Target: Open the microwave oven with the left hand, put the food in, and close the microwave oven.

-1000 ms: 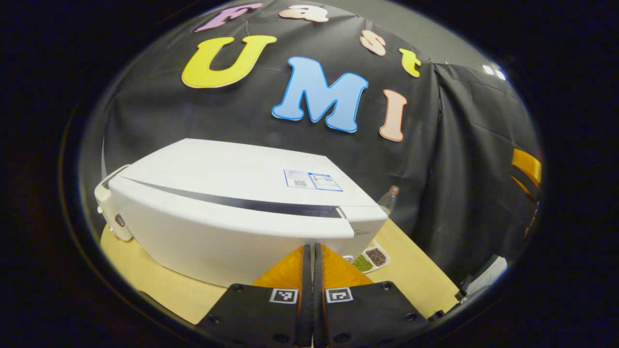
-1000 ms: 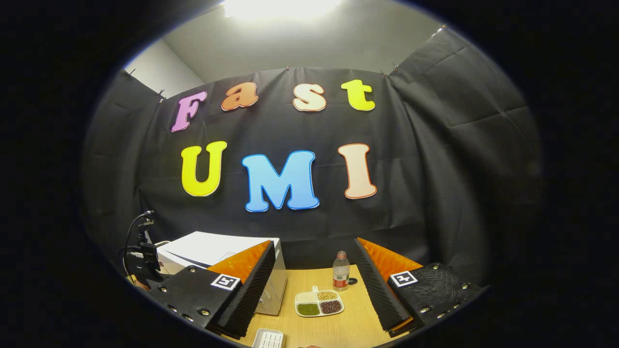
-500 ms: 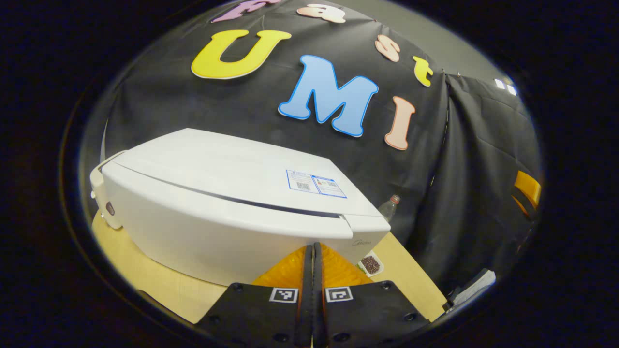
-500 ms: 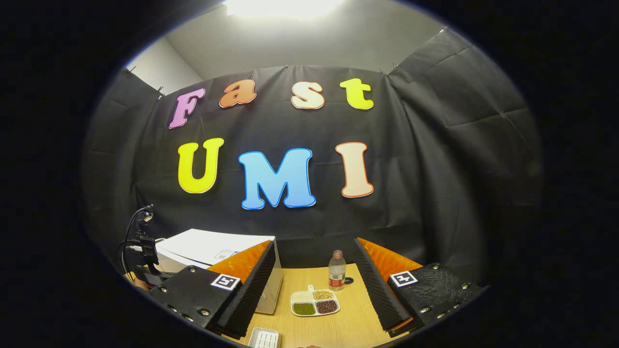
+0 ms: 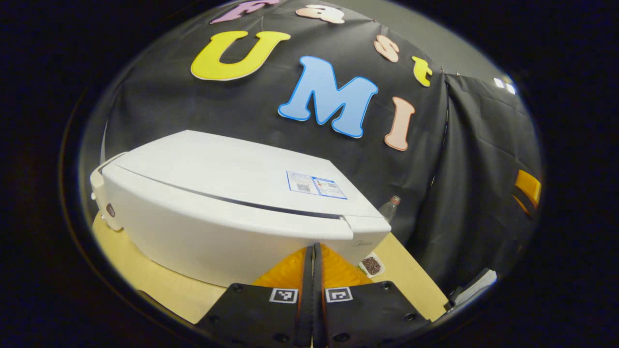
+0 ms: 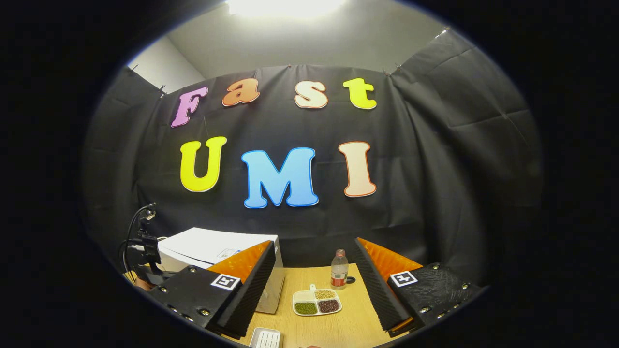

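The white microwave stands on the wooden table, door toward me, with only a thin dark seam along the door's top edge. My left gripper is shut with its fingers pressed together and nothing between them, the tips right at the door's lower front near its right end. The food, a divided plate of beans, lies on the table right of the microwave; a corner of the plate peeks past the microwave. My right gripper hangs open above the table, in front of the plate, holding nothing.
A small plastic bottle stands behind the plate, near the black cloth wall. A white ridged tray lies at the table's near edge. A black rig with cables sits at the microwave's left.
The dark seam along the microwave door's top has thinned. The left view has shifted, so the microwave hides more of the plate. The right gripper has barely moved.
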`<action>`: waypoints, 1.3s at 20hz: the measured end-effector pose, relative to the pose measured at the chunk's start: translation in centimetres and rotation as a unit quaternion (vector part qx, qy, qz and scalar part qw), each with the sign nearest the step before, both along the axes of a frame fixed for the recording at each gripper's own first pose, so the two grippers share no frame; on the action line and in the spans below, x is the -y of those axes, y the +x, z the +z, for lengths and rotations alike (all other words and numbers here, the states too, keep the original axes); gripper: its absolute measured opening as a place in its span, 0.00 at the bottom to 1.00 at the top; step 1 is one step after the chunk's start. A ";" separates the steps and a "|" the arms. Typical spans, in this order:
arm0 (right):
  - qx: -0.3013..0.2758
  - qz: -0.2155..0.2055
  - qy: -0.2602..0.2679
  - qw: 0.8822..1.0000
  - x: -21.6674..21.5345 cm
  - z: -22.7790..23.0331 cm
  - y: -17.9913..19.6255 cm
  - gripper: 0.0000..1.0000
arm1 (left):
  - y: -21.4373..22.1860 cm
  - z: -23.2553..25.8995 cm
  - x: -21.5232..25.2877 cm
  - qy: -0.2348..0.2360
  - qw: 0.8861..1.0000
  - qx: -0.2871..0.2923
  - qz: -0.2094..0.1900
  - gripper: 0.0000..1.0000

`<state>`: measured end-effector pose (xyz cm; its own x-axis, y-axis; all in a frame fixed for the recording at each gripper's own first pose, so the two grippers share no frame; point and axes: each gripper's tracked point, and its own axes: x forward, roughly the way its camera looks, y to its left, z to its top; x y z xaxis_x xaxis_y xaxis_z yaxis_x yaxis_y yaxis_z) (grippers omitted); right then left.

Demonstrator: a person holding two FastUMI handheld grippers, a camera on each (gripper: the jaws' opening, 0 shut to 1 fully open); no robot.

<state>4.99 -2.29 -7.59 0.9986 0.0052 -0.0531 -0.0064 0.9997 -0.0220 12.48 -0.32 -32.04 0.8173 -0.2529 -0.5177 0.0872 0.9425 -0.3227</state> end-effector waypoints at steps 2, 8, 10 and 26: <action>0.000 0.000 -0.005 1.000 -0.2 0.1 -0.1 1.00 | 0.9 0.0 -0.4 0.014 1.000 0.001 0.010 0.07; -0.003 -0.008 -0.001 1.000 -0.5 0.3 -0.8 0.97 | 0.7 1.5 -0.5 0.022 1.000 0.010 0.002 0.07; -0.018 0.006 -0.003 1.000 -1.7 0.1 -0.6 0.97 | 0.1 5.6 -1.3 0.036 0.998 0.054 0.004 0.09; 0.003 0.056 -0.003 0.998 -12.6 4.2 -1.6 0.97 | -11.2 29.9 -10.3 0.154 0.958 0.241 0.024 0.98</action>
